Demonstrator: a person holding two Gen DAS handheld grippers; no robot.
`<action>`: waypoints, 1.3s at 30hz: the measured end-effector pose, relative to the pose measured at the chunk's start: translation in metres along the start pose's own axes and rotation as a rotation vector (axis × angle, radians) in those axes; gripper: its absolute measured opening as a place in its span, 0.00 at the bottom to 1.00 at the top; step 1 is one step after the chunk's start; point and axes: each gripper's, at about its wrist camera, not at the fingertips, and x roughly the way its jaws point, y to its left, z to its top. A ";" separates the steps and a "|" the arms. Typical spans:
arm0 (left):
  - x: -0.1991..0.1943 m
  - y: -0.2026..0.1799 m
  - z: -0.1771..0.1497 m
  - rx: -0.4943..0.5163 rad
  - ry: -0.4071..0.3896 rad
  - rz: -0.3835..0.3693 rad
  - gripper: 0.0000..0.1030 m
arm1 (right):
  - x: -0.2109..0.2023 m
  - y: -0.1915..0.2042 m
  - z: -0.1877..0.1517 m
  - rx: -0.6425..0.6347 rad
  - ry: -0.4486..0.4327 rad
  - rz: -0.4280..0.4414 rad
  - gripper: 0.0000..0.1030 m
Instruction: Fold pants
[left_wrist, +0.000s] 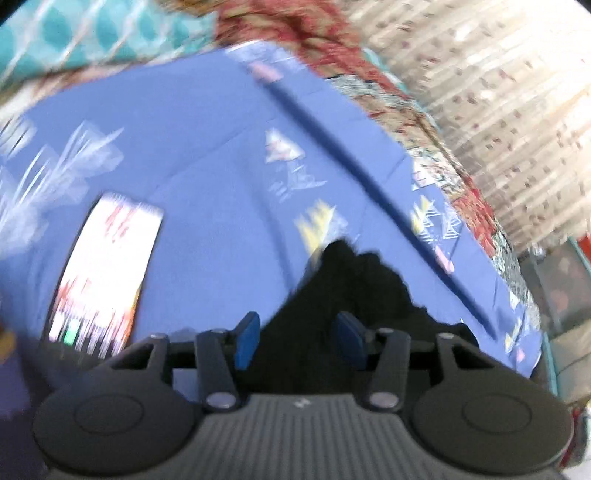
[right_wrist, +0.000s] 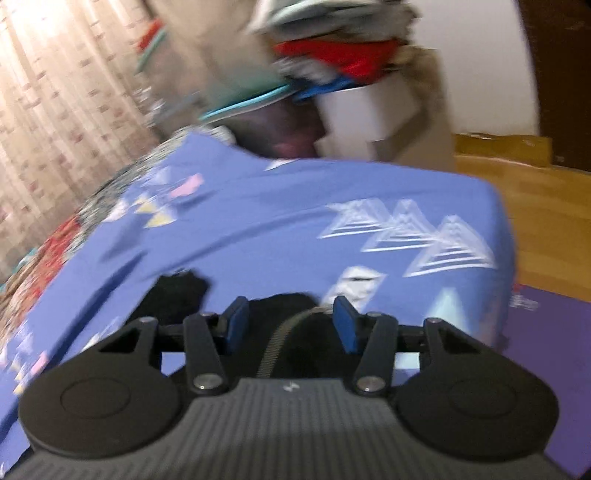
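Left claw (left_wrist: 297, 338) stands part open — blue pads clear of the black pants (left_wrist: 347, 288) lying low centre on the blue bedsheet (left_wrist: 207, 147). Right claw (right_wrist: 291, 325) also part open, gripping nothing — pants (right_wrist: 295, 332) beneath it.

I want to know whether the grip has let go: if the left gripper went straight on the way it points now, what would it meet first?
Most likely the black pants, which lie between and just ahead of the left gripper, whose jaws stand apart. Beyond them comes the blue sheet. The blur leaves depth unclear.
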 end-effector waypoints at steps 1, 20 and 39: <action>0.011 -0.009 0.011 0.025 -0.004 0.005 0.54 | 0.005 0.008 -0.002 -0.011 0.015 0.021 0.52; 0.177 -0.079 0.053 0.109 0.157 0.051 0.09 | 0.202 0.096 0.007 0.093 0.336 0.042 0.56; 0.112 -0.062 0.076 0.017 -0.024 -0.059 0.09 | 0.113 0.021 0.036 0.096 0.136 -0.060 0.45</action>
